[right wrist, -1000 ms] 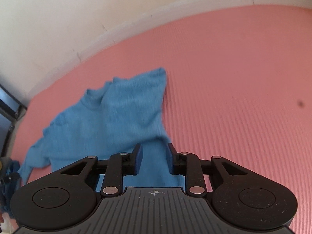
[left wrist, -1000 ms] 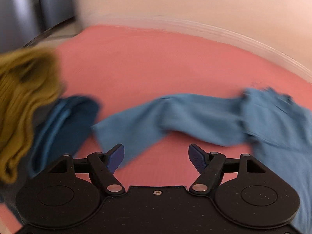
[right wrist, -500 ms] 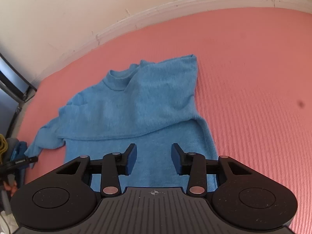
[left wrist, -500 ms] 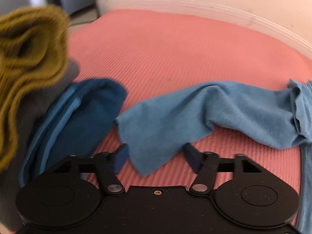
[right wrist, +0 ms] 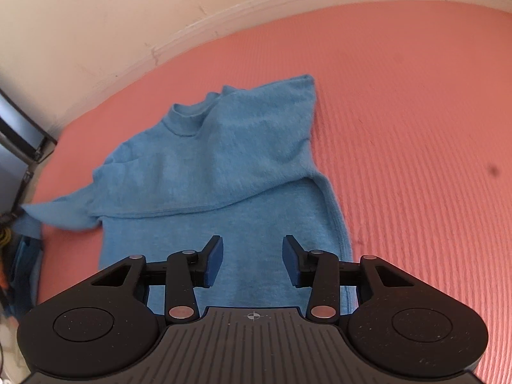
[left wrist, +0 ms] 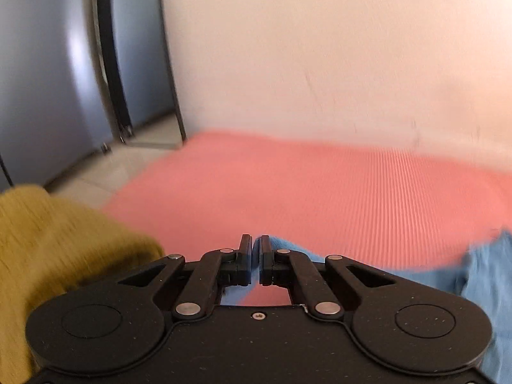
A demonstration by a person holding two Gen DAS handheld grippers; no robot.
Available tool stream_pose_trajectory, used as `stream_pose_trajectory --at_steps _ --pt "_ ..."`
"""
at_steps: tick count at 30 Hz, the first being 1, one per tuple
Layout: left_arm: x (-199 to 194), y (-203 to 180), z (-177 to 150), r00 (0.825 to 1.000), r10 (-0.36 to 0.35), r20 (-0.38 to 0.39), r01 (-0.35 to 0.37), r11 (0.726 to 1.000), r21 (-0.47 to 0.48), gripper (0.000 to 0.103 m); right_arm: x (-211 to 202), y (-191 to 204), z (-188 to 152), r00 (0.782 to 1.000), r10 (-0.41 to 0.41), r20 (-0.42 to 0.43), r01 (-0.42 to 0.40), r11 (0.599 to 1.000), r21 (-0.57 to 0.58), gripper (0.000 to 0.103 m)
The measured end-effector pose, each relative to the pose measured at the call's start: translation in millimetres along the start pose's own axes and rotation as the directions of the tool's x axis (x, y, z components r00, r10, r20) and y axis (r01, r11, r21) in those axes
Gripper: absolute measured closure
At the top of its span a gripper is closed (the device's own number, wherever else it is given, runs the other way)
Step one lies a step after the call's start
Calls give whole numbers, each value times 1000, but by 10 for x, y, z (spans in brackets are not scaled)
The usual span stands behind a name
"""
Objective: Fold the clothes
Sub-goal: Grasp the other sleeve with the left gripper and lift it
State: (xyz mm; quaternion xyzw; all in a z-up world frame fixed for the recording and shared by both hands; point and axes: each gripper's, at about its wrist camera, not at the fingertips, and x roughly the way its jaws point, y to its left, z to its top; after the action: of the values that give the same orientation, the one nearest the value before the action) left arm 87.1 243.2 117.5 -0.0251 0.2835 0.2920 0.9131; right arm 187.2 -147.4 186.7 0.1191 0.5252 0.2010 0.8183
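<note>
A light blue sweater lies flat on the pink mat, collar toward the wall, one sleeve folded across its chest. Its other sleeve stretches off to the left. My right gripper hovers open over the sweater's lower body, with nothing between its fingers. In the left wrist view, my left gripper is shut on that sleeve's end; blue cloth shows beside and under the fingers. More of the sweater trails off at the right edge.
A mustard knit garment is bunched close at the left of my left gripper. Beyond the mat's left end are pale floor tiles and a steel appliance. A white wall with a baseboard runs along the mat's far side.
My left gripper has closed on the sleeve's end and tilted up toward the wall. My right gripper stays open, and the sweater's body has slid further in under it.
</note>
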Motion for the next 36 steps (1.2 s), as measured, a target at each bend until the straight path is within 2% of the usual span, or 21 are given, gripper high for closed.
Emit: stream_pose_trajectory --at_steps 3,5,9,11,14,17,19,20,23,27,29,32,36 --pt "-119 -79 142 997 -13 78 9 999 48 101 -1 -20 3 1000 4 -2 -4 1000 12 65" --pt "-178 -252 225 992 -57 113 49 996 72 101 -10 -22 -1 1000 -1 -2 1 1000 1 65" --pt "-325 -641 341 970 -180 164 155 976 153 99 -21 -63 -6 1000 -6 -3 6 1000 9 65" --pt "-345 -711 402 964 -229 136 214 970 115 98 -39 -89 -13 1000 -8 -1 8 1000 14 65" --pt "-263 -678 404 961 -272 43 271 962 16 96 -81 -121 -27 1000 -5 1 5 1000 11 64" --pt "-37 -513 330 969 -245 -44 244 969 -28 93 -108 -163 -36 1000 -7 2 7 1000 11 62" --pt "113 -402 281 968 -228 -102 223 973 -56 81 -110 -190 -38 1000 -8 0 8 1000 19 62" --pt "189 -347 256 967 -220 -131 212 975 -69 70 -105 -196 -40 1000 -9 -3 9 1000 19 62" --pt "352 -221 149 957 -186 -220 170 981 -91 64 -79 -200 -48 1000 -11 -11 11 1000 14 62" --pt "484 -28 -65 930 -137 -341 63 973 -220 61 -24 -215 -67 1000 -11 -23 11 1000 16 61" --pt "520 83 -108 924 -125 -362 27 964 -264 60 16 -229 -83 999 -13 -32 13 1000 19 61" --pt "575 163 -131 929 -113 -351 8 958 -287 52 72 -228 -101 999 -10 -47 11 1000 18 61" --pt "620 199 -217 919 -90 -383 -57 934 -354 53 113 -207 -107 998 -9 -54 10 1000 8 58"
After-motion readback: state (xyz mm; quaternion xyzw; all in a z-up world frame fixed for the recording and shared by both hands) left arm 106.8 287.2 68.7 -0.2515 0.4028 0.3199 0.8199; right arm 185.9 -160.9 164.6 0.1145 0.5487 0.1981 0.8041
